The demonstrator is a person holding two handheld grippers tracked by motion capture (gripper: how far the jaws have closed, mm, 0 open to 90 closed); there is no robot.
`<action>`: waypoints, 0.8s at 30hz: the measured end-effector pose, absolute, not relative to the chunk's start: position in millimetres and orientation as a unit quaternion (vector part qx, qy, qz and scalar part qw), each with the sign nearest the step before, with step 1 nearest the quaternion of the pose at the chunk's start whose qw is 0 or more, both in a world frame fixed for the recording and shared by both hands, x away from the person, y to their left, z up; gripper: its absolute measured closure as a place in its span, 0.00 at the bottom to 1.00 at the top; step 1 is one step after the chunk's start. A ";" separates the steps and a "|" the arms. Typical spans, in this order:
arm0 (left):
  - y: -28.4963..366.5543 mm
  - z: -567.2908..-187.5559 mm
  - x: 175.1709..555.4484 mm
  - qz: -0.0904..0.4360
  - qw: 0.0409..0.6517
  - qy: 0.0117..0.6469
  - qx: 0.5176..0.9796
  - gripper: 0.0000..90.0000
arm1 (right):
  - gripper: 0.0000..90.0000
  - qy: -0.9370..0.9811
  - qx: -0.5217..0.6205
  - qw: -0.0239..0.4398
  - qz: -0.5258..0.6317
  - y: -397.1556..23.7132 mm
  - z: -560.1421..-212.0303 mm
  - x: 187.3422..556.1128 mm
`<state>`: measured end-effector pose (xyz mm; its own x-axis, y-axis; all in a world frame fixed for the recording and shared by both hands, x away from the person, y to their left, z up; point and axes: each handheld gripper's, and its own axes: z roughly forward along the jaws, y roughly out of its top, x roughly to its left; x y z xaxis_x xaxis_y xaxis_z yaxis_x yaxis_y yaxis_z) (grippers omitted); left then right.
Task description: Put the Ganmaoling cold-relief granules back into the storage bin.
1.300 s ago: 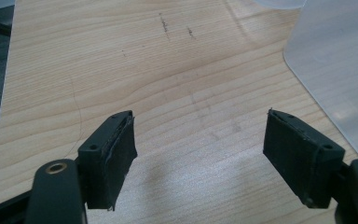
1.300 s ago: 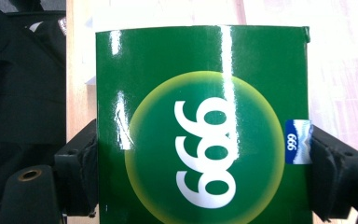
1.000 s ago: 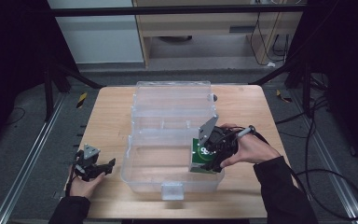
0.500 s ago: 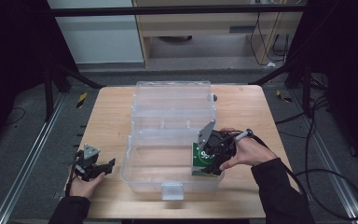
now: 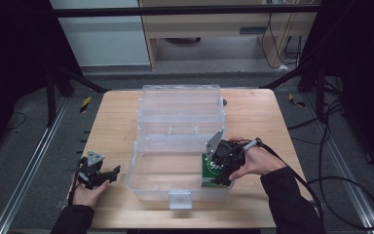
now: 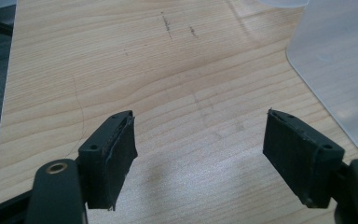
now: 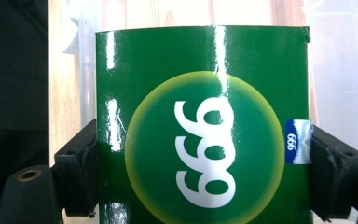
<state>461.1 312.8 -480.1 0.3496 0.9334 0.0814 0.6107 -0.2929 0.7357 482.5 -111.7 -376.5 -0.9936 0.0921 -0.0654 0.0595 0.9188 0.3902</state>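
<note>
Right now my right gripper (image 5: 220, 168) has its jaws pressed against the two sides of a green box (image 7: 203, 126) marked 999, and I hold it low inside the front right corner of the clear plastic case (image 5: 175, 146) that stands open on the wooden table (image 5: 112, 112). What worries me most is that glossy card: the pads grip only a narrow strip on each edge, so I judge that a small twist of my wrist could let the box slide or tip against the case wall. The wall sits close beside my gripper too, and catching it as I draw back could drag the whole light case across the table. My left gripper (image 6: 200, 149) rests near the table's front left edge, jaws spread wide with nothing between them, just beside the case's corner. Compared with a second ago, the box and my right hand (image 5: 253, 161) have sunk a little toward the front of the case, while my left has not moved
</note>
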 end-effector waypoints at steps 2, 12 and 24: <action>312.5 -480.1 461.2 0.261 0.310 0.507 0.761 0.27 | 0.18 0.977 0.039 0.039 0.204 -112.7 -381.3 483.2; 312.6 -480.0 461.1 0.261 0.310 0.506 0.761 0.27 | 0.18 0.981 0.033 0.031 0.188 -107.9 -392.2 486.7; 312.2 -479.9 461.3 0.262 0.309 0.506 0.762 0.27 | 0.17 0.980 0.034 0.025 0.193 -109.4 -402.1 488.0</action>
<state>461.3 312.2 -479.9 0.3515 0.9322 0.0862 0.6091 -0.2976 0.7351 488.0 -109.4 -402.1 -0.9965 0.0759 -0.0354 0.0569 0.9235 0.3794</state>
